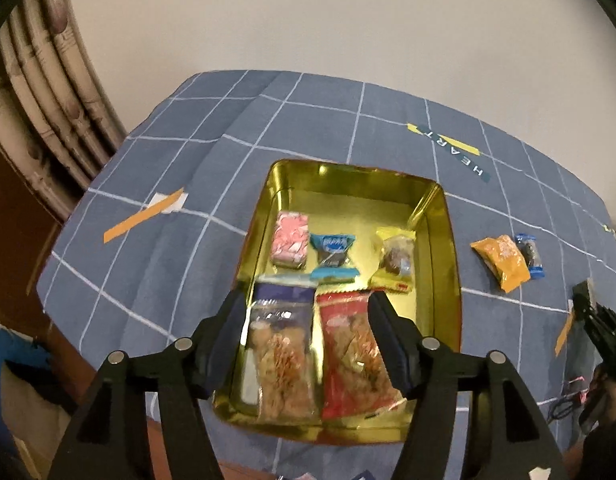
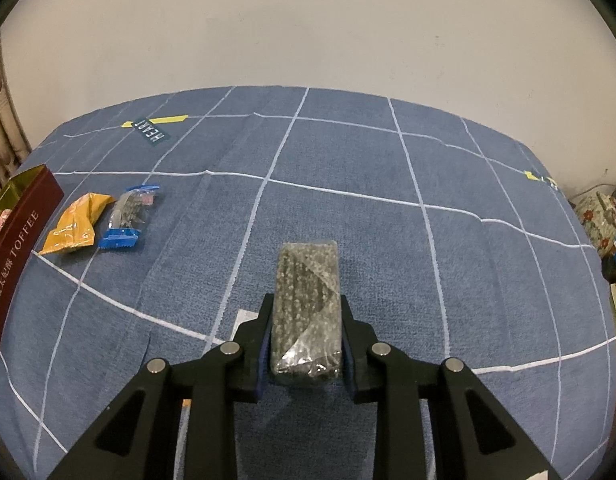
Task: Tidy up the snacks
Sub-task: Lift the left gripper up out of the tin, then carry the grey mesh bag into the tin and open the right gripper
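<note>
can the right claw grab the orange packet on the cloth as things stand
Probably not yet: the right claw is shut on a dark speckled bar. The orange packet lies unobstructed on the cloth, beside the blue-ended packet.

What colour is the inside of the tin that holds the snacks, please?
Shiny gold inside the tin; the left wrist view shows it best.

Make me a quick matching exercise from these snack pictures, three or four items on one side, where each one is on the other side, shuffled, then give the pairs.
Items:
1. pink packet
2. orange packet
3. speckled dark bar
4. red bag

Places:
A. gripped by the right gripper
B. in the gold tin, far row
C. on the blue cloth, outside the tin
D. in the tin, near row, under the open left gripper

Pairs: 1-B, 2-C, 3-A, 4-D
</note>
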A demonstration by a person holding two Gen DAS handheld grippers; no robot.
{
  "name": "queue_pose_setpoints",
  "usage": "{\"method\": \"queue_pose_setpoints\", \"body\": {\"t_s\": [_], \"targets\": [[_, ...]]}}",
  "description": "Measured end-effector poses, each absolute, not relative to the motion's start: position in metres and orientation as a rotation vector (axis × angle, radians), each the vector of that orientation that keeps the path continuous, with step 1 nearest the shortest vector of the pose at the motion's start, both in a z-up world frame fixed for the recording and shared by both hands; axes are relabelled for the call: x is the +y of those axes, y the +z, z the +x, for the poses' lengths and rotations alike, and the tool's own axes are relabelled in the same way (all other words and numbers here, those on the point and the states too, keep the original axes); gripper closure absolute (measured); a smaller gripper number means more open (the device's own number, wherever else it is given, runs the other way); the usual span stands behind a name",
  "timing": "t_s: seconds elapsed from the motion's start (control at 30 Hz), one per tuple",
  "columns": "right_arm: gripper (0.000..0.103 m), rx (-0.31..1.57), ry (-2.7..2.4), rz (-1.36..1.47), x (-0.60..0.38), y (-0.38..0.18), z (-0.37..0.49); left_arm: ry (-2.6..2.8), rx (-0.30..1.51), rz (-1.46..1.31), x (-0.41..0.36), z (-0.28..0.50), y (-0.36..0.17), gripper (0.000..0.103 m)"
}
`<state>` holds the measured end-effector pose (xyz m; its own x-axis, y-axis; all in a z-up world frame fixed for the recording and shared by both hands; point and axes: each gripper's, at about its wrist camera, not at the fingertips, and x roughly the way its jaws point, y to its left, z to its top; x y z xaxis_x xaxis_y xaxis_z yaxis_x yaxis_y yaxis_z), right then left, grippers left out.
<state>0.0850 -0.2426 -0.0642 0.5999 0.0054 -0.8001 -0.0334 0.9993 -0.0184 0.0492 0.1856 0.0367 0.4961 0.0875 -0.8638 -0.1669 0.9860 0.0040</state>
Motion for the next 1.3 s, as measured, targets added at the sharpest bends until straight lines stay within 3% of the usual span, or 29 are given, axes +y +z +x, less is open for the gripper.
{"method": "queue_pose_setpoints", "body": {"t_s": [0.3,0.67,1.0,1.3], "targets": [[0.075,1.021,0.007,-0.024,-0.24,-0.061,0.099,0.19,1.024,-0.076,0.194,0.025,0.031,0.042],[0.076,1.048,-0.093,-0.065,-0.223,-0.061,0.102,0.279,0.948,-0.1,0.217,0.0,0.039,0.032],[0.076,0.958,-0.105,-0.001,-0.202,-0.027,0.089,0.31,0.95,-0.154,0.233,0.0,0.031,0.032],[0.076,0.919,0.105,-0.043,-0.117,0.004,0.086,0.371,0.956,-0.214,0.251,-0.003,0.026,0.032]]}}
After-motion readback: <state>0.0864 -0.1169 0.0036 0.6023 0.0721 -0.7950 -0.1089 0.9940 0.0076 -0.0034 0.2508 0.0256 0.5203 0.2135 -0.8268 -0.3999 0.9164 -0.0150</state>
